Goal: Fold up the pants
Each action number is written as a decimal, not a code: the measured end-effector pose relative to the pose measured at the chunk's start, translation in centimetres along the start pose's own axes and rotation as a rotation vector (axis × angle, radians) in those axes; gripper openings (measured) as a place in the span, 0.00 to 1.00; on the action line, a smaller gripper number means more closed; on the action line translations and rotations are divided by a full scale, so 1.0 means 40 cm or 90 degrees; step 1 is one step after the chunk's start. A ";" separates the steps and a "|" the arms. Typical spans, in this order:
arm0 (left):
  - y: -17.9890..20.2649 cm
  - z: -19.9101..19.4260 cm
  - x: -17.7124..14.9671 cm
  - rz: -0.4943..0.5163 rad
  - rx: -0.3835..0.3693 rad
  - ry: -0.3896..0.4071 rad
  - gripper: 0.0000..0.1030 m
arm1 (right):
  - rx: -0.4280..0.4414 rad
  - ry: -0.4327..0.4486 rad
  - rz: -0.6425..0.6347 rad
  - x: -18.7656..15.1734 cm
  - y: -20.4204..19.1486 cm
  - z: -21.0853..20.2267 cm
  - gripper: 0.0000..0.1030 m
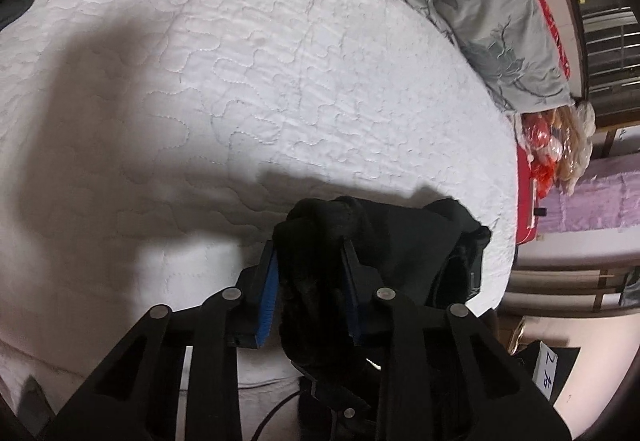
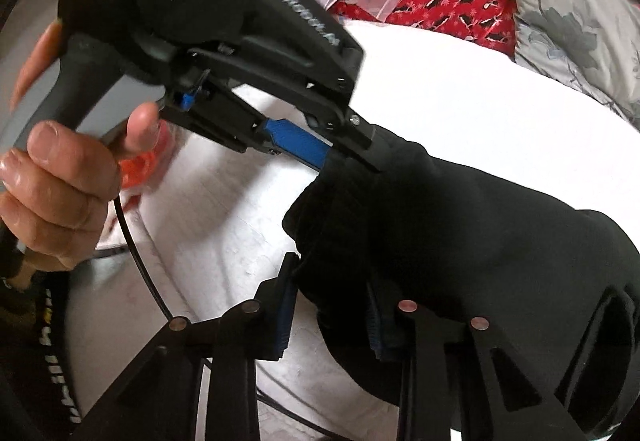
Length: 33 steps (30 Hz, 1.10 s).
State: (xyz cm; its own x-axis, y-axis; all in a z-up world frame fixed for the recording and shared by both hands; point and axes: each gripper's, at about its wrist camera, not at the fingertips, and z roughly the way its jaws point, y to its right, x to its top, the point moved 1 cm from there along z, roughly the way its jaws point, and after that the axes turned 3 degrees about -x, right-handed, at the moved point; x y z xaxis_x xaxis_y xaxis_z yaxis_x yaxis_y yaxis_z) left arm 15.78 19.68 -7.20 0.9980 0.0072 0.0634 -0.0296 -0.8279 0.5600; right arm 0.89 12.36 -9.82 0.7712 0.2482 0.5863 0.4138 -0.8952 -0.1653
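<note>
Pants (image 2: 460,241), black fleecy bundle, pinched over quilted white bedspread (image 1: 240,81).

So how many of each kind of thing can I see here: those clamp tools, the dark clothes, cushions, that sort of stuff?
Two-finger grippers: 2, the left gripper and the right gripper
Black pants: 1
Grey floral pillow: 1
White quilted bed cover: 1
Total: 5

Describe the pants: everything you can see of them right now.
The pants are black, soft, thick-looking fabric, bunched rather than flat. Both grippers clamp them: the left gripper and the right gripper each have jaws closed on a gathered fold. They hang lifted over the white quilt; whether any part touches it is unclear.
</note>
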 end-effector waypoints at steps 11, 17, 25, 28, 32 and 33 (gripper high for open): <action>0.117 -0.057 -0.052 -0.007 -0.015 0.040 0.25 | 0.043 0.046 0.017 0.004 0.040 -0.123 0.29; 0.274 -0.028 -0.073 0.025 -0.024 0.046 0.25 | 0.081 0.080 0.071 -0.022 0.141 -0.237 0.29; 0.543 0.180 -0.075 0.091 -0.034 -0.014 0.25 | 0.114 0.089 0.238 -0.103 0.404 -0.333 0.29; 0.612 0.284 -0.081 0.103 -0.023 -0.055 0.25 | 0.112 0.085 0.310 -0.159 0.513 -0.355 0.29; 0.687 0.409 -0.091 0.122 0.013 -0.096 0.25 | 0.107 0.082 0.392 -0.229 0.645 -0.370 0.29; 0.696 0.425 -0.095 0.126 0.022 -0.100 0.25 | 0.107 0.078 0.412 -0.245 0.675 -0.369 0.29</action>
State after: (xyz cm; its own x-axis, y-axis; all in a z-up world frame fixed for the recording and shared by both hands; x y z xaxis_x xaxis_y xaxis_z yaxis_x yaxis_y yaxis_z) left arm 12.14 -12.91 -5.88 0.9697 -0.2412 0.0382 -0.2253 -0.8232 0.5211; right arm -2.63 -19.73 -8.34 0.8322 -0.3705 0.4126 -0.0345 -0.7772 -0.6283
